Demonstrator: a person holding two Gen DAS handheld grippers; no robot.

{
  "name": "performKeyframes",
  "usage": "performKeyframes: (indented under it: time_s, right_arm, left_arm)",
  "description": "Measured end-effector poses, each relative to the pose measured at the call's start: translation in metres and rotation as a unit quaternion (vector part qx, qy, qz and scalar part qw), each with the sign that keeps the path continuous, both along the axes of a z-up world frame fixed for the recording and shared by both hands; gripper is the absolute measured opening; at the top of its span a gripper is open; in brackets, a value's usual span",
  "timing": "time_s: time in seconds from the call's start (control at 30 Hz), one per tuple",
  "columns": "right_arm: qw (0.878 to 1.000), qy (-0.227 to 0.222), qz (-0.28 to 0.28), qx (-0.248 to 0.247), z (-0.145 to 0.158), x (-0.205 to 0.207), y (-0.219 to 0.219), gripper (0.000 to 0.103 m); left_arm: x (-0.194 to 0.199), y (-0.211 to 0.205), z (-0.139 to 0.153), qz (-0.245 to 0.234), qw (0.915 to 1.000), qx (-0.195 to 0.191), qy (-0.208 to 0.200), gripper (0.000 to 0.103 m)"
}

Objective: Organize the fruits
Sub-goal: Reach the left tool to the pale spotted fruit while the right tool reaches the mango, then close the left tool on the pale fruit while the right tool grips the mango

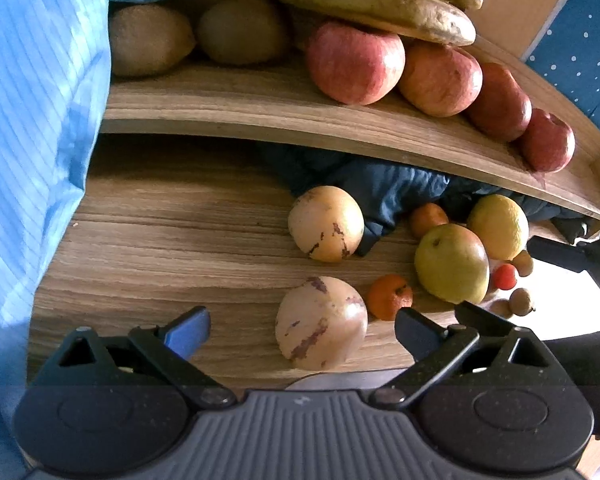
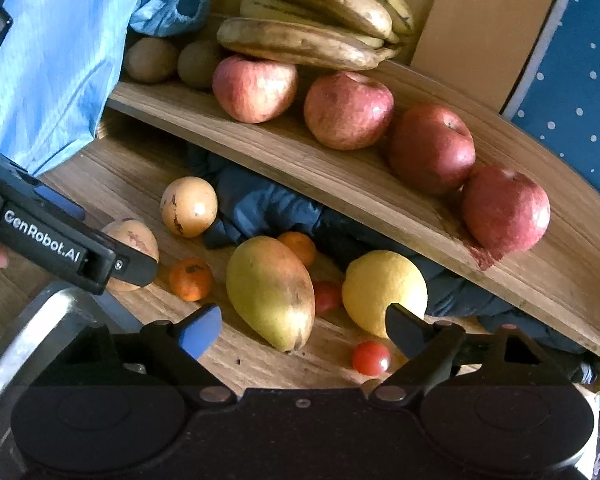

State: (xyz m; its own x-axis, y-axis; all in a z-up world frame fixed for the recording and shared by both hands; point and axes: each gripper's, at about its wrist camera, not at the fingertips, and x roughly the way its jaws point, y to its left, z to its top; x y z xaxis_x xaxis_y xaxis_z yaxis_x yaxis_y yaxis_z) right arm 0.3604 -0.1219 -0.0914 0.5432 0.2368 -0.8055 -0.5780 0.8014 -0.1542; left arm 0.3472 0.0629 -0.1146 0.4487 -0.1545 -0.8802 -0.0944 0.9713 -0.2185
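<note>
Mango (image 2: 270, 292) lies on the lower surface (image 2: 236, 356) btwn your right claw (image 2: 300, 330) tips, jaws apart w/ nothing gripped: it looks heavy, smooth, prob soft-ripe, so take it across the fat middle; left claw (image 1: 302, 330) also apart.

We see our right tongs (image 2: 302, 330) gaping over a mango (image 2: 270, 292) beside a lemon (image 2: 380, 288), with apples (image 2: 348, 110) lining the shelf (image 2: 300, 160) above.

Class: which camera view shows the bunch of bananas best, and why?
The right wrist view: the whole bunch of bananas lies in frame on the upper shelf. In the left wrist view the bananas are cut off by the top edge.
</note>
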Motion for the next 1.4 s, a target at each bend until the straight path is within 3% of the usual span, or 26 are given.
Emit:
performKeyframes:
  time_s: [0.77, 0.9, 1.07, 1.4]
  right_arm:
    - [0.998, 0.01, 0.057, -0.009, -0.014, 0.009, 0.018, 0.057]
    - [0.998, 0.004, 0.065, -0.011, -0.017, 0.01, 0.021, 0.057]
    - [0.997, -0.004, 0.074, -0.012, -0.018, 0.009, 0.025, 0.054]
    - [0.997, -0.007, 0.073, -0.009, -0.014, 0.005, 0.022, 0.053]
  left_arm:
    - [0.006, -0.004, -0.003, 0.003, 0.9999, -0.01, 0.003, 0.076]
    - [0.007, -0.005, -0.002, 0.007, 1.0, -0.005, 0.003, 0.072]
    - [0.008, -0.005, -0.002, 0.008, 0.9998, -0.016, 0.002, 0.056]
    - [0.006, -0.005, -0.002, 0.009, 0.9998, -0.017, -0.001, 0.053]
